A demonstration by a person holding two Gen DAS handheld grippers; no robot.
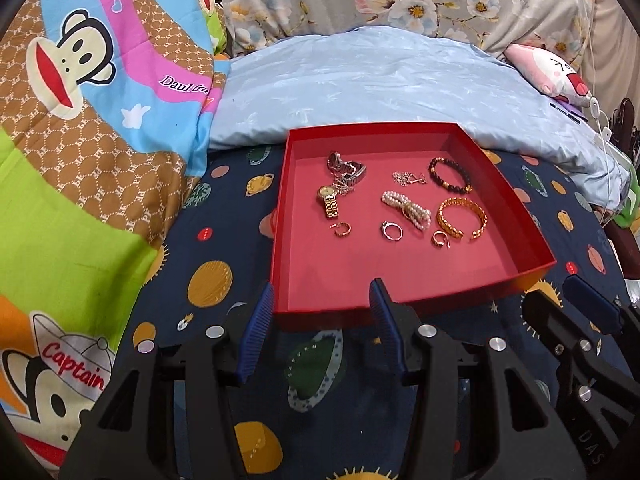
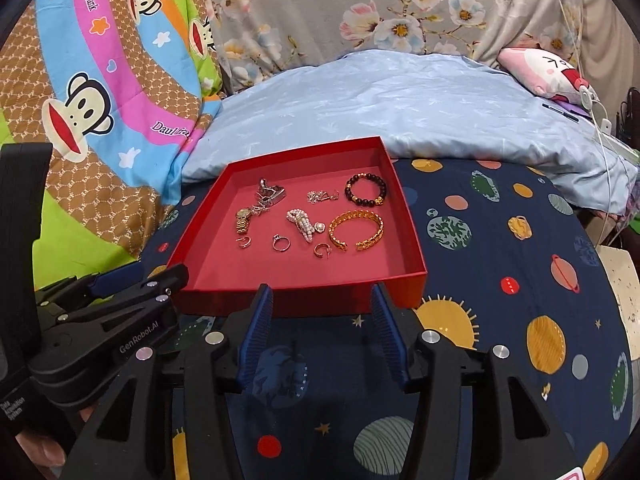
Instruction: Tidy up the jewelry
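Observation:
A shallow red tray (image 1: 404, 304) (image 2: 304, 298) lies on the planet-print sheet. Inside lie a silver watch (image 1: 347, 168), a gold watch (image 1: 329, 200), a silver chain (image 1: 406, 178), a black bead bracelet (image 1: 450, 176) (image 2: 366, 190), a pearl bracelet (image 1: 406, 208) (image 2: 302, 224), a gold cuff bangle (image 1: 462, 218) (image 2: 356, 230) and three small rings (image 1: 392, 231). My left gripper (image 1: 322, 300) is open and empty at the tray's near wall. My right gripper (image 2: 322, 300) is open and empty, also at the near wall. Each gripper shows in the other's view: right (image 1: 576, 304), left (image 2: 136, 276).
A light blue pillow (image 1: 400, 84) lies behind the tray. A cartoon monkey quilt (image 1: 80, 120) is bunched at the left. A pink plush (image 1: 548, 72) and white cables sit at the far right. The bed edge is at the right (image 2: 624, 280).

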